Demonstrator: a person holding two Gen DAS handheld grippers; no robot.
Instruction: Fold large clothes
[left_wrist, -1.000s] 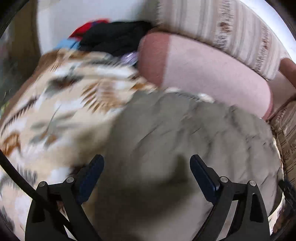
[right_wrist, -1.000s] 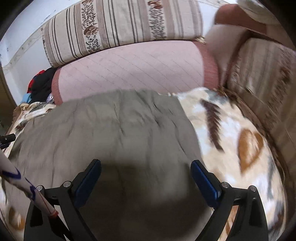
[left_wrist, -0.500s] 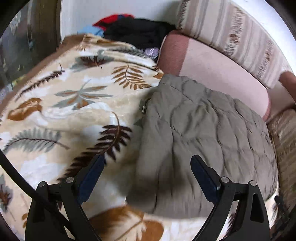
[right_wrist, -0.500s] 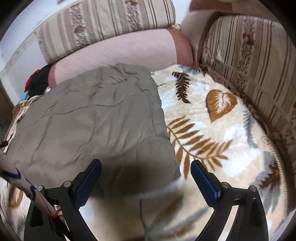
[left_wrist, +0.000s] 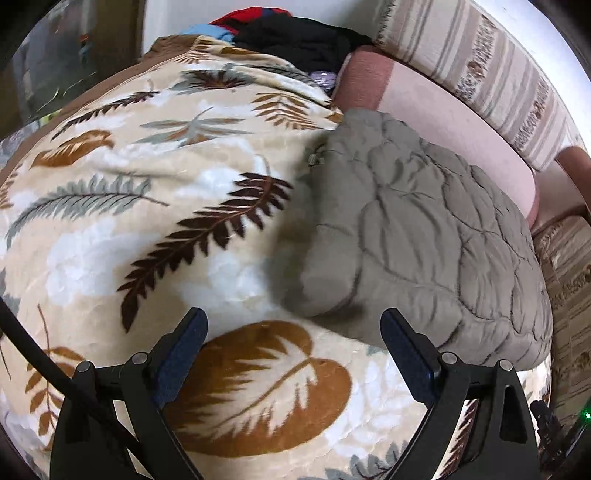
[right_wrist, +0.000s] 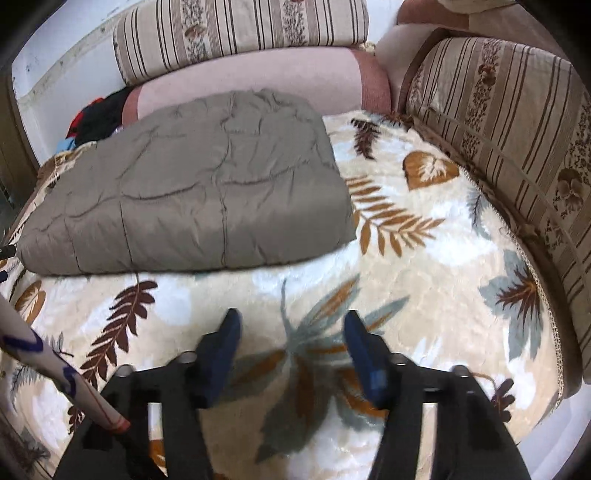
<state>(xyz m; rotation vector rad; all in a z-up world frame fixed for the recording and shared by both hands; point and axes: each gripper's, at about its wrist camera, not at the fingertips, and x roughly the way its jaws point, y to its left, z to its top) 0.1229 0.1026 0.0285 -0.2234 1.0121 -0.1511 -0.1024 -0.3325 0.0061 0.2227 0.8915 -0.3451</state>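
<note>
A grey quilted padded garment (right_wrist: 199, 188) lies folded into a thick rectangle on the leaf-print blanket (right_wrist: 424, 266). In the left wrist view the same garment (left_wrist: 424, 236) fills the right half, its near left corner just ahead of my left gripper (left_wrist: 293, 325). That gripper is open, with only blanket between its fingers. My right gripper (right_wrist: 291, 325) hovers over the blanket in front of the garment's near edge. Its jaws are closing and nothing is between them.
A pink bolster (right_wrist: 258, 77) and striped floral cushions (right_wrist: 240, 29) line the back, with another striped cushion (right_wrist: 517, 122) on the right. A pile of black, red and blue clothes (left_wrist: 291, 33) sits at the far left corner. A white pole (right_wrist: 55, 373) crosses the right view's lower left.
Both grippers have drawn back from above the grey garment, which now lies released and folded ahead of them. The right gripper's jaws have narrowed.
</note>
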